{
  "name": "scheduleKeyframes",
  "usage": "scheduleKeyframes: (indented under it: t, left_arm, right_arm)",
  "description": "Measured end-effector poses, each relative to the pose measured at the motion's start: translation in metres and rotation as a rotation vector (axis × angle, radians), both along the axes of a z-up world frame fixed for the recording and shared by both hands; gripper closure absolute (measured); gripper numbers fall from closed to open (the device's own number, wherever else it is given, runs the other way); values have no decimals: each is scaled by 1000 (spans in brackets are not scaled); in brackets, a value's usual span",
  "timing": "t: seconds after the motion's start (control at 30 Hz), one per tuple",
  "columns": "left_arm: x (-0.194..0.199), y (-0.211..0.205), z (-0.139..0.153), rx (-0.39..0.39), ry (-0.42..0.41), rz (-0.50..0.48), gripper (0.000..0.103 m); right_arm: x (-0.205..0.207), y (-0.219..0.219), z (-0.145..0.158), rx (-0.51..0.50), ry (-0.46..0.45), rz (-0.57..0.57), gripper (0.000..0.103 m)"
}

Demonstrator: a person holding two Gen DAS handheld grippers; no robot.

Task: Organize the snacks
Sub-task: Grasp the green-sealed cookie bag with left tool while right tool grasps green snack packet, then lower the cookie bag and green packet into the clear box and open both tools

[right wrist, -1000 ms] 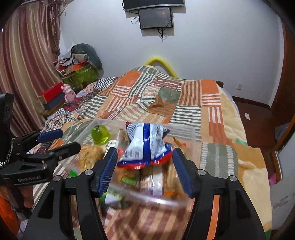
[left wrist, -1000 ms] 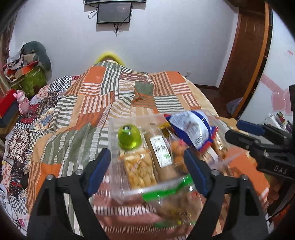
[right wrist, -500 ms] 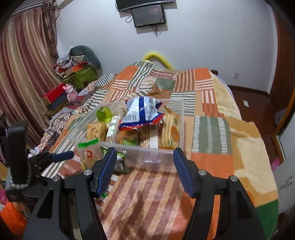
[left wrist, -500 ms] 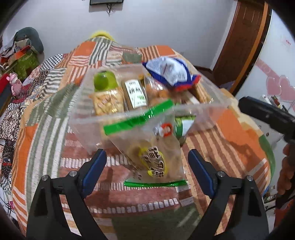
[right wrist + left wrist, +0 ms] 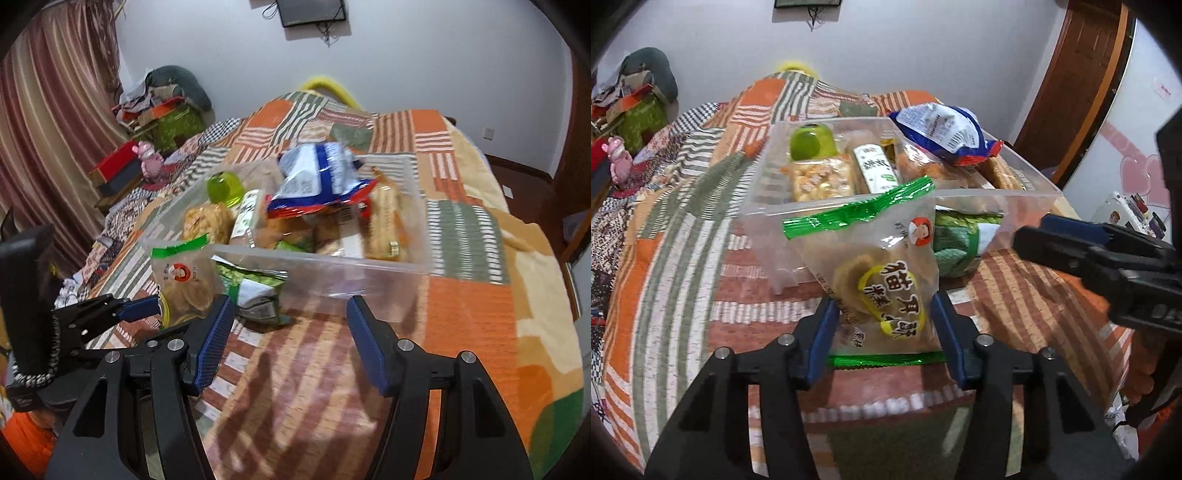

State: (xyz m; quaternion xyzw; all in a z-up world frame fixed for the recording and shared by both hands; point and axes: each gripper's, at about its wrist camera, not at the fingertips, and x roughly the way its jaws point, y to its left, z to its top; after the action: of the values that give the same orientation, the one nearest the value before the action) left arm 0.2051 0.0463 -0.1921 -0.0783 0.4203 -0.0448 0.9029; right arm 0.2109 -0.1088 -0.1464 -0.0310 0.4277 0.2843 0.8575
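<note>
Closer now — left gripper (image 5: 882, 332) fingers (image 5: 822, 339) flank the cracker bag (image 5: 879, 273).

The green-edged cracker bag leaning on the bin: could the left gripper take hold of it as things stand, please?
Probably yes. The left gripper already has its open fingers on either side of the cracker bag, with nothing between them. The clear bin stands behind it, and the right gripper is off to the side.

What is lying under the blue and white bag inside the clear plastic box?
The blue and white bag rests on top of other packets in the clear box: orange-brown snacks and a long biscuit pack show at its edges. What lies directly beneath its middle is covered.
</note>
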Motion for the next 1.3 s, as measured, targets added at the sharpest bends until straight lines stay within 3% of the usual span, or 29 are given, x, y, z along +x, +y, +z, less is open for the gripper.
scheduleKeyframes:
  t: [0.4,0.5,0.57,1.03,1.3]
  left_arm:
    - [-18,34,4,-1,-18,50,56]
    - [-19,33,5,7,-24,51,56]
    - [-20,31,6,17,-29,49,57]
    - [-11,15,53,14,-131,31,59]
    - [7,8,78,18,-188,27,59]
  right_arm:
    - [1,37,-29,-74,46,63,44]
    - [3,38,-27,-63,45,71,65]
    - [3,38,-25,-59,32,73,68]
    - [-10,-16,23,6,-88,18,69]
    - [4,-36,46,30,-144,-44,69]
